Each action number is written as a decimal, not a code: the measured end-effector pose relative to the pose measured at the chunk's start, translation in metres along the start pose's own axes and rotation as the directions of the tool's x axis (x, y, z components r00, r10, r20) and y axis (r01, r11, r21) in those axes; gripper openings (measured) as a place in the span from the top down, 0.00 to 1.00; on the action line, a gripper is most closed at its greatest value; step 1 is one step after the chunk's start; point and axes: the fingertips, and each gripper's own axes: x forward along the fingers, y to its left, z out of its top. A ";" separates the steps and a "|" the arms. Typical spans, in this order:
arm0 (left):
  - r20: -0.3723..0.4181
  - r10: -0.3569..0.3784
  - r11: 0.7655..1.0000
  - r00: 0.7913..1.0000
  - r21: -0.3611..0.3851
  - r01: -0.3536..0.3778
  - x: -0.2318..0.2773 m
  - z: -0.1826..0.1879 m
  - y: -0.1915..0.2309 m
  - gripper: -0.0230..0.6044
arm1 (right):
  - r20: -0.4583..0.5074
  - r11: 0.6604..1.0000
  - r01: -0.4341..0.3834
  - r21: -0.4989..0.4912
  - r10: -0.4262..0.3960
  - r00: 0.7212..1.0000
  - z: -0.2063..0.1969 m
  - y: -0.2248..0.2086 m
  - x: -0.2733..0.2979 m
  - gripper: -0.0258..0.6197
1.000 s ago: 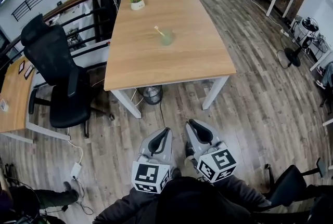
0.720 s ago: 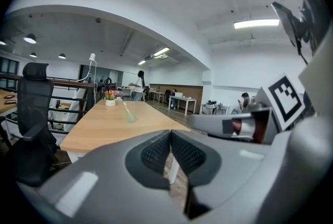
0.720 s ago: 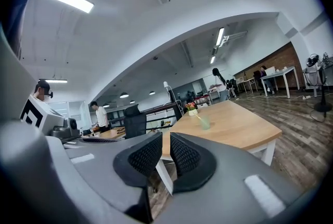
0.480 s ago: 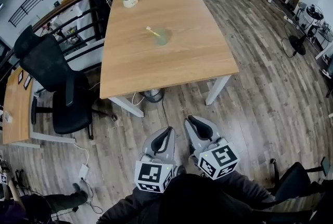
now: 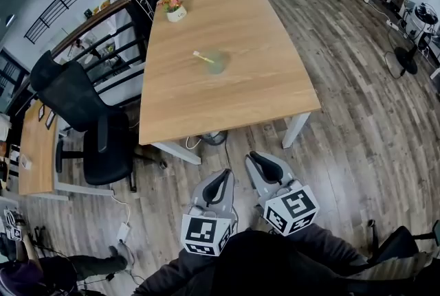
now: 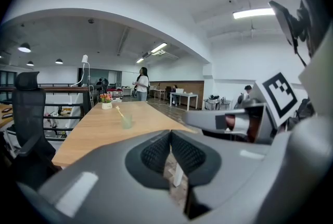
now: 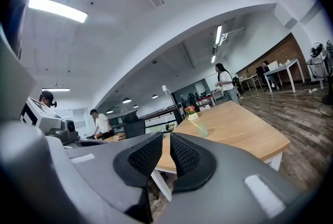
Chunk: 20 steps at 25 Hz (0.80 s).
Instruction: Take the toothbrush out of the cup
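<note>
A person stands short of the near edge of a long wooden table (image 5: 234, 95), a two-jaw gripper in each hand, both tools held low and close to the body and pointing toward the table. That looks like a carrying posture for the approach, not a reach. The pale green cup (image 5: 218, 62) sits upright near the middle of the table, w/ the toothbrush (image 5: 201, 55) leaning out over its rim toward the table's left side. That lean leaves the handle exposed, probably the easiest part to pinch. A small flower pot (image 5: 176, 12) stands at the table's far left corner, well apart from the cup, and a black office chair (image 5: 86, 112) is parked off the table's left side, so neither seems to block the way in. The left gripper (image 5: 223, 174) has its ribbed pads (image 6: 156, 153) pressed together w/ nothing between them. The right gripper (image 5: 254, 158) shows a narrow slit between its pads (image 7: 186, 155), also empty, and the table edge is visible through the gap. Both tools are well short of the table, and the cup and brush are untouched, so the task reads as not yet begun. The likely next need is to close on the table's near side and open one tool wider before going for the handle — the cup is light-looking and may tip if the brush is dragged sideways. People in the background, beyond the table's far end, are too small to detail.
</note>
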 end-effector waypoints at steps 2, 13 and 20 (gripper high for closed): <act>-0.001 0.016 1.000 1.000 0.007 -0.016 0.009 0.005 -0.001 0.95 | 0.008 1.000 -0.007 0.003 0.007 1.000 0.005 -0.010 0.000 0.89; 0.030 0.038 0.999 0.999 0.033 -0.039 0.054 0.028 -0.016 0.95 | 0.043 0.999 -0.034 -0.015 0.035 0.998 0.033 -0.059 0.009 0.89; 0.025 0.056 0.998 0.998 0.024 -0.057 0.059 0.024 -0.016 0.95 | 0.021 0.998 -0.056 -0.013 0.057 0.998 0.027 -0.063 0.015 0.89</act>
